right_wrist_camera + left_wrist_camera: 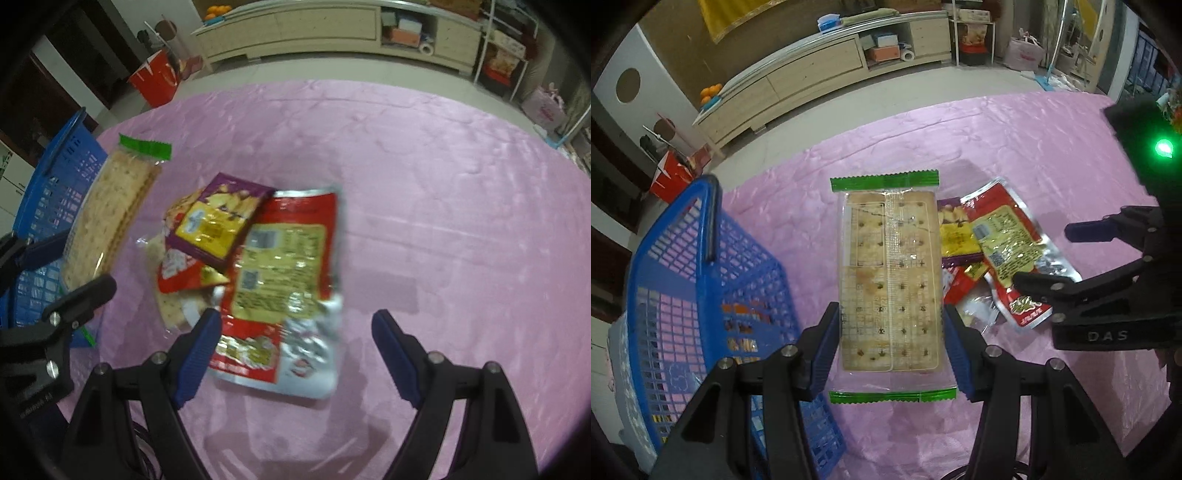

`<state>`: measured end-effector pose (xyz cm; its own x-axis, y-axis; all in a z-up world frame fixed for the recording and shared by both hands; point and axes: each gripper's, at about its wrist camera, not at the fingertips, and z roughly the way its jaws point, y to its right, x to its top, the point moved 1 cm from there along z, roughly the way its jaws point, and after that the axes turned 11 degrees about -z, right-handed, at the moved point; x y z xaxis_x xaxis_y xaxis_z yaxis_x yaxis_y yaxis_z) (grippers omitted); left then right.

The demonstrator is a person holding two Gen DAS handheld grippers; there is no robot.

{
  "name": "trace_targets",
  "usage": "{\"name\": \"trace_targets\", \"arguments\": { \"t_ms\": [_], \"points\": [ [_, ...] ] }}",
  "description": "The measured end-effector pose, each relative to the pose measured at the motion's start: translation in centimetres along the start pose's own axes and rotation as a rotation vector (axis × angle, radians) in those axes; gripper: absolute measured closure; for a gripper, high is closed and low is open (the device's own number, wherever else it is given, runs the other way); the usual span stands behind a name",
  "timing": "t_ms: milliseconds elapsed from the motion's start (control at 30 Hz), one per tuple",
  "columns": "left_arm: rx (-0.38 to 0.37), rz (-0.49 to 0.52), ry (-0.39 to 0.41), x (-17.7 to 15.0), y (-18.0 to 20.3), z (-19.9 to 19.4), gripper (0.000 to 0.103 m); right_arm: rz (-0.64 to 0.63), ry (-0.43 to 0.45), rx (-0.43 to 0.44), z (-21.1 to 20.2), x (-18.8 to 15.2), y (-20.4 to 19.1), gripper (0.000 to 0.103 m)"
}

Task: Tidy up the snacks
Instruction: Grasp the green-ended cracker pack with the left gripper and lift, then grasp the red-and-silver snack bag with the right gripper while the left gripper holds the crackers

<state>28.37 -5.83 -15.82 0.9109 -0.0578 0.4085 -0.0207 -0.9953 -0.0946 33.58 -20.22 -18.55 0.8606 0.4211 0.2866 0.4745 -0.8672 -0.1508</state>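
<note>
While gripping crackers, left jaws.

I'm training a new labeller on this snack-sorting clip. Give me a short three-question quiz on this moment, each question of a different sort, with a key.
1. True or false: the left gripper is shut on the cracker pack.
2. Which packet lies nearest the open right gripper?
A. the red and silver pouch
B. the purple packet
C. the cracker pack
3. Fill in: the blue basket stands to the ____ of the cracker pack in the left wrist view.

Key: 1 true; 2 A; 3 left.
</note>
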Motion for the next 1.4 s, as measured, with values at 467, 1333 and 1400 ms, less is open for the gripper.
{"name": "trace_targets", "arguments": {
  "t_ms": [467,1333,1400],
  "points": [
    [-0.018,0.047,0.013,-1.3,0.4,-0.5,0.051,0.048,-0.127,-0.025,2.9,3.1,-0.5,0.016],
    [-0.015,0.043,0.003,-1.1,0.5,0.0,0.051,-0.112,-0.086,-0.129,4.8,2.0,-2.3,0.018],
    [-0.015,0.042,0.003,-1.2,0.5,0.0,0.051,-0.099,-0.066,-0.108,4.6,1.5,-1.8,0.020]
  ]
}}
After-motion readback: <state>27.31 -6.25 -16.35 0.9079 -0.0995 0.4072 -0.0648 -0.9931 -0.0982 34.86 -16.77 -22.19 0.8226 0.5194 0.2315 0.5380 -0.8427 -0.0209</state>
